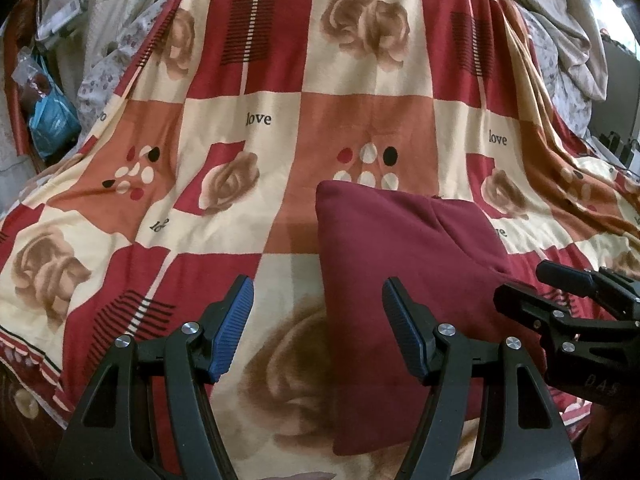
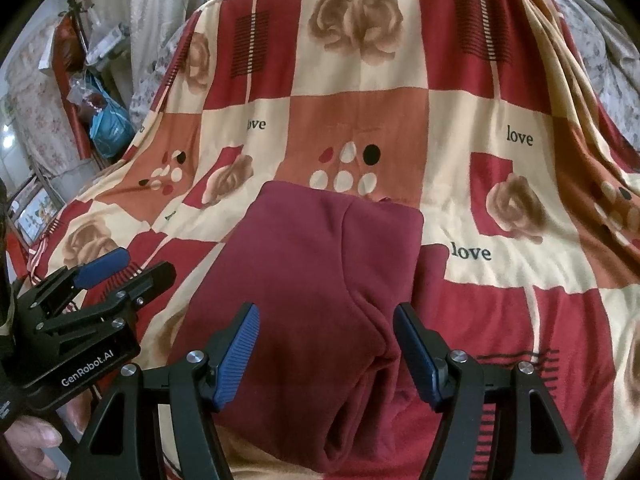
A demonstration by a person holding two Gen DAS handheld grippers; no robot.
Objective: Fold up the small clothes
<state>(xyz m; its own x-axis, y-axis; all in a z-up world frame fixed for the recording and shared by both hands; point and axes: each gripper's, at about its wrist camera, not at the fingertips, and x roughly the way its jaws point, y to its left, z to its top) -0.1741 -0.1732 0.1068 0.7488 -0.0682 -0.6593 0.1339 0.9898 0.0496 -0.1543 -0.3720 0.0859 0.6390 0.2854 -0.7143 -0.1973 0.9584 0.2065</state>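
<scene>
A dark red garment (image 1: 396, 280) lies folded into a rough rectangle on the patterned blanket, and also shows in the right wrist view (image 2: 316, 300). My left gripper (image 1: 318, 308) is open and empty, hovering just above the garment's near left edge. My right gripper (image 2: 326, 334) is open and empty, above the garment's near right part, where a folded layer forms a ridge. Each gripper shows in the other's view: the right gripper (image 1: 576, 300) at the right edge, the left gripper (image 2: 108, 276) at the left edge.
A red, cream and orange blanket (image 1: 260, 120) with roses and "love" print covers the whole surface. A blue plastic bag (image 1: 52, 116) and clutter stand at the far left. Pale floral cloth (image 1: 576, 40) is heaped at the far right.
</scene>
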